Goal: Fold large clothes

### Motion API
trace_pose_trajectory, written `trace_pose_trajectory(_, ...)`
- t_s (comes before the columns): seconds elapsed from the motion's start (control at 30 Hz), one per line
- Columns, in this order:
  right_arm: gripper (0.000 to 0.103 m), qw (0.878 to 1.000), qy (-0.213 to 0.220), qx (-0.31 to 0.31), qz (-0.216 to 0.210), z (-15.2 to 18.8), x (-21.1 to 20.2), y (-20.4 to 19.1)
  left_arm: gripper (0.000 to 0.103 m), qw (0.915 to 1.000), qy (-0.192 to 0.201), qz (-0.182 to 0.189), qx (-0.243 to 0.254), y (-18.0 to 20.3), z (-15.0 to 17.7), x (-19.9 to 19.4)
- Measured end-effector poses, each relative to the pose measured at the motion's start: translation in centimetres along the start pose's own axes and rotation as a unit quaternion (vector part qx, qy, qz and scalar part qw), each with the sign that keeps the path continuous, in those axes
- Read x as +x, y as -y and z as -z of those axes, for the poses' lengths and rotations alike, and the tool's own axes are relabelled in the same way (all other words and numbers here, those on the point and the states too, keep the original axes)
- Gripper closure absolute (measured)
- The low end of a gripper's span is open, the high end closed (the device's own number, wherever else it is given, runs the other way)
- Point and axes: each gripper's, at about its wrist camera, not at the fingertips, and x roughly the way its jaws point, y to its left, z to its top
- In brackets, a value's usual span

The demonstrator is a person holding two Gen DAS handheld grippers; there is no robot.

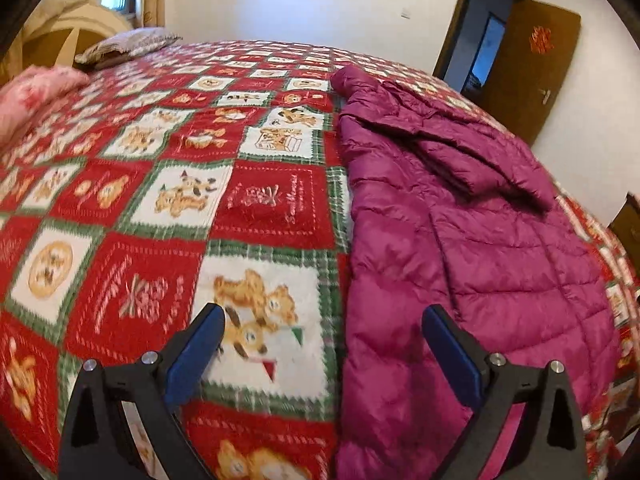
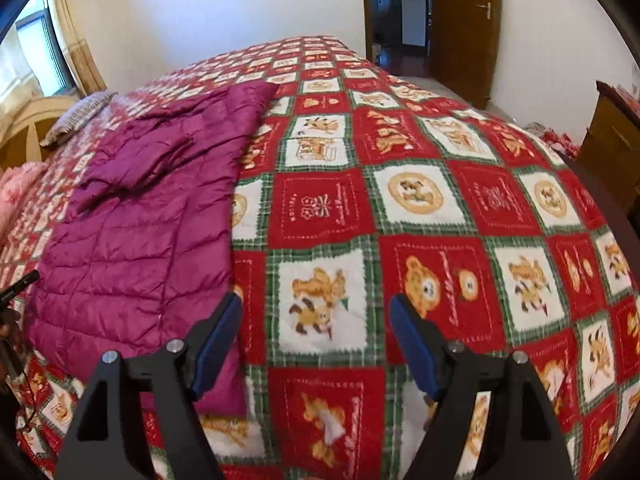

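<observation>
While both grippers' jaws gape wide and empty, the purple jacket [image 1: 472,240] lies between left gripper [image 1: 322,322] and right gripper [image 2: 316,312].

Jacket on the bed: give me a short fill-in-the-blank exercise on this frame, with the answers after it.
1. The jacket is coloured ____.
2. It lies on a quilt printed with red and ____ squares.
3. The left tool and right tool both stand ____, gripping nothing.
4. Behind the bed, the brown door stands ____.

Missing words: purple; white; open; open
</observation>
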Motion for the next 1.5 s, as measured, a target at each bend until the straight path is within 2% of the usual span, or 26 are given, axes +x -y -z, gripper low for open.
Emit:
trace_pose_trajectory(0.13, 0.024, 0.998, -0.004, -0.006, -0.055, 1.3, 1.1, -3.2, 0.004, 0.9988, -0.013, 0.046, -0.010, 1.2, 0.9, 0.0)
trace_pose_trajectory(0.23, 0.024, 0.997, -0.027, -0.013, -0.068, 2.5, 3.4, -5.4, 0.005, 0.9991, -0.012, 0.040, 0.009, 2.4, 1.6, 0.2)
trace_pose_trajectory(0.3, 0.027, 0.996, -0.044, -0.014, -0.081, 3.2, 5.2, -6.8, 0.024, 0.9988, -0.013, 0.041, 0.022, 2.8, 1.9, -0.1)
trace_pose_trajectory(0.33, 0.029, 0.996, -0.042, -0.019, -0.076, 3.5, 5.6, -7.5, 0.061, 0.9983, -0.015, 0.047, 0.030, 2.9, 2.0, -0.3)
trace_pose_trajectory(0.37, 0.039, 0.997, -0.037, -0.028, -0.065, 3.7, 5.5, -7.9, 0.088, 0.9978, -0.020, 0.050, 0.038, 3.0, 2.0, -0.3)
trace_pose_trajectory(0.4, 0.048, 0.996, -0.036, -0.044, -0.065, 3.8, 5.4, -8.5, 0.090, 0.9968, -0.024, 0.064, 0.041, 2.9, 2.2, -0.5)
trace_pose_trajectory(0.43, 0.073, 0.995, -0.035, -0.049, -0.079, 3.7, 5.2, -8.8, 0.095, 0.9962, -0.025, 0.074, 0.039, 2.7, 2.2, -0.7)
trace_pose_trajectory(0.47, 0.088, 0.994, -0.033, -0.047, -0.091, 3.5, 4.7, -8.8, 0.098, 0.9956, -0.026, 0.082, 0.038, 2.6, 2.3, -1.0)
trace_pose_trajectory(0.57, 0.092, 0.994, -0.019, -0.054, -0.098, 3.2, 3.4, -9.0, 0.101, 0.9944, -0.017, 0.094, 0.045, 2.4, 2.5, -2.6)
trace_pose_trajectory(0.67, 0.092, 0.992, -0.007, -0.063, -0.111, 3.5, 1.8, -9.5, 0.101, 0.9930, -0.004, 0.107, 0.050, 2.0, 2.6, -5.2)
trace_pose_trajectory(0.9, 0.094, 0.981, 0.021, -0.049, -0.186, 3.8, -3.5, -8.8, 0.102, 0.9873, 0.046, 0.146, 0.042, 0.7, 3.3, -15.4)
trace_pose_trajectory(1.0, 0.094, 0.974, 0.051, -0.029, -0.218, 2.5, -6.1, -8.3, 0.102, 0.9855, 0.059, 0.149, 0.054, 0.9, 2.6, -17.4)
trace_pose_trajectory(1.1, 0.094, 0.965, 0.083, -0.004, -0.249, -0.8, -7.2, -8.2, 0.101, 0.9844, 0.076, 0.141, 0.073, 1.4, 0.1, -16.5)
trace_pose_trajectory(1.17, 0.094, 0.962, 0.100, 0.009, -0.254, -3.9, -6.3, -8.5, 0.100, 0.9850, 0.089, 0.126, 0.077, 1.4, -2.7, -13.7)
trace_pose_trajectory(1.3, 0.094, 0.967, 0.113, 0.047, -0.223, -10.4, -1.1, -9.1, 0.093, 0.9849, 0.132, 0.072, 0.086, 1.5, -8.4, -8.3)
trace_pose_trajectory(1.33, 0.094, 0.969, 0.115, 0.060, -0.208, -12.1, 0.7, -9.4, 0.082, 0.9855, 0.137, 0.052, 0.086, 1.6, -9.5, -7.1)
trace_pose_trajectory(1.37, 0.094, 0.971, 0.116, 0.069, -0.196, -13.2, 2.0, -9.5, 0.055, 0.9861, 0.141, 0.029, 0.082, 1.7, -10.5, -6.1)
trace_pose_trajectory(1.43, 0.094, 0.973, 0.107, 0.089, -0.185, -15.2, 5.0, -9.6, 0.022, 0.9847, 0.160, -0.013, 0.067, 1.6, -12.3, -4.2)
trace_pose_trajectory(1.5, 0.094, 0.975, 0.108, 0.092, -0.168, -16.5, 7.2, -9.7, 0.019, 0.9834, 0.174, -0.038, 0.033, 0.7, -14.1, -2.3)
